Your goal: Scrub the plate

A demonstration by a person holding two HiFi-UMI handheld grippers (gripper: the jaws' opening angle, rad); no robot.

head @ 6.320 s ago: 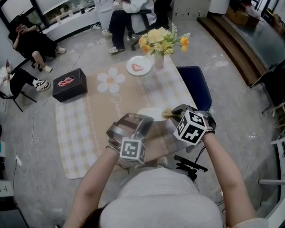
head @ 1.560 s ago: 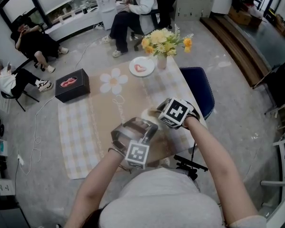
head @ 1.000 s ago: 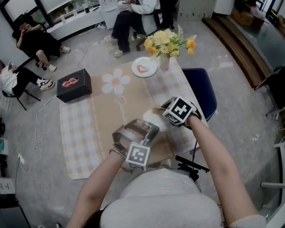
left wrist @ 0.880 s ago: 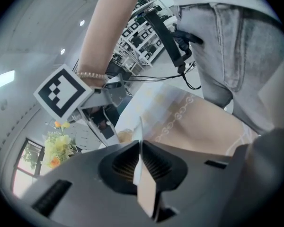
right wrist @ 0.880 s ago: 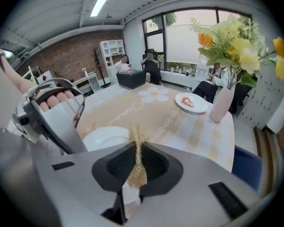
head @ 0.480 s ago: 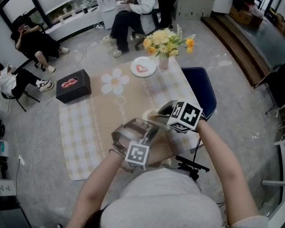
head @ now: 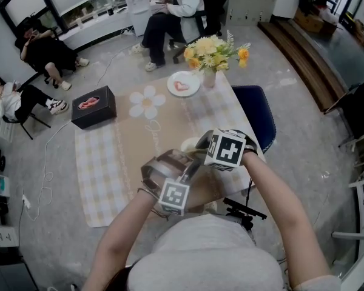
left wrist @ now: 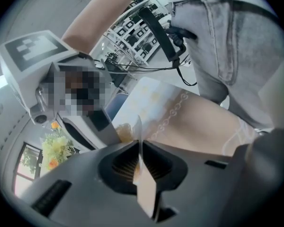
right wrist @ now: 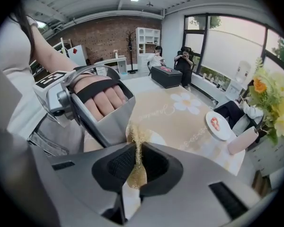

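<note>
A white plate point(head: 190, 145) is held on edge over the near part of the table. My left gripper point(head: 183, 157) is shut on its rim; in the left gripper view the thin plate edge point(left wrist: 140, 143) runs up between the shut jaws. Just right of it, my right gripper point(head: 200, 147) is shut on a tan fibrous scrubbing pad point(right wrist: 136, 151), which presses against the plate face point(right wrist: 155, 138). The pad point(left wrist: 124, 132) shows beside the plate in the left gripper view. In the head view both grippers hide most of the plate.
The table carries a beige cloth with a daisy print point(head: 145, 102). At its far end stand a vase of yellow flowers point(head: 210, 56) and a small plate with something red point(head: 183, 84). A blue chair point(head: 253, 117) is on the right, a black box point(head: 92, 107) on the floor at left. Several people sit behind.
My right gripper has shifted back and forth across the plate with the pad, ending a little further left than half a second ago. My left gripper has kept the plate nearly still.
</note>
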